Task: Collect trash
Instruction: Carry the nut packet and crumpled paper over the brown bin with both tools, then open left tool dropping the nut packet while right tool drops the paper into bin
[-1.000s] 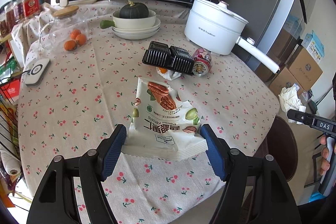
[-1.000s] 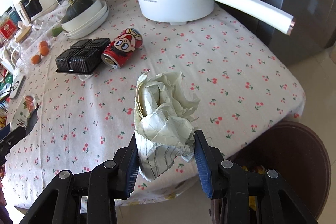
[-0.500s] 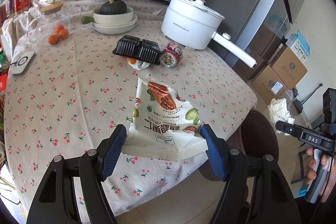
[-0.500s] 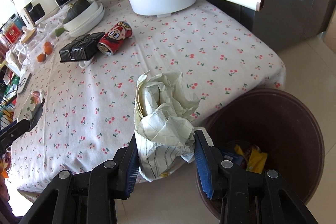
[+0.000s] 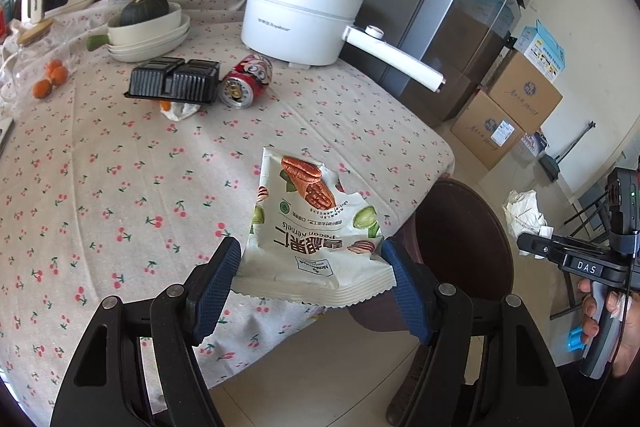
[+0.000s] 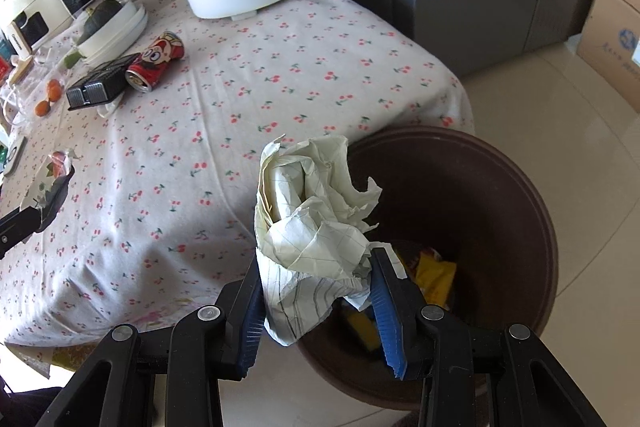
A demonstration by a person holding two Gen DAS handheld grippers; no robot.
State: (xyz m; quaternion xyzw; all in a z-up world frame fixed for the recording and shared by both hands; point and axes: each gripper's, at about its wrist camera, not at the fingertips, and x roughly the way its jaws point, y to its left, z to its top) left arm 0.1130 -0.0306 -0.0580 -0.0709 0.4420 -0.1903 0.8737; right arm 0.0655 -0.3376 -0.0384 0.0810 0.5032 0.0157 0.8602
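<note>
Step in hand, as judged: carrying two pieces of trash to the bin, both loads off the counter (image 6: 280, 75), which wears a cherry-print cloth. Right tool (image 6: 318, 291) is clamped on a crumpled wad of pale lined paper (image 6: 316, 227), which hangs at the near rim of the round dark-brown waste bin (image 6: 536, 211) standing on the floor by the counter's edge. Left tool (image 5: 312, 279) is clamped across the bottom seam of a white pecan-kernel snack bag (image 5: 312, 227), held over the counter's corner, the same bin just beyond it. Next move likely calls for bringing the paper wad fully over the bin mouth before the pads part, then the bag likewise; the light paper could catch on a pad. Bin contents: yellow wrappers at the bottom, other items too dark to tell. Remaining on the counter: a red drink can (image 5: 246, 83) on its side touching a black ribbed plastic tray (image 5: 174, 81). A white lidded pot (image 5: 300, 23) stands behind; contents hidden.
</note>
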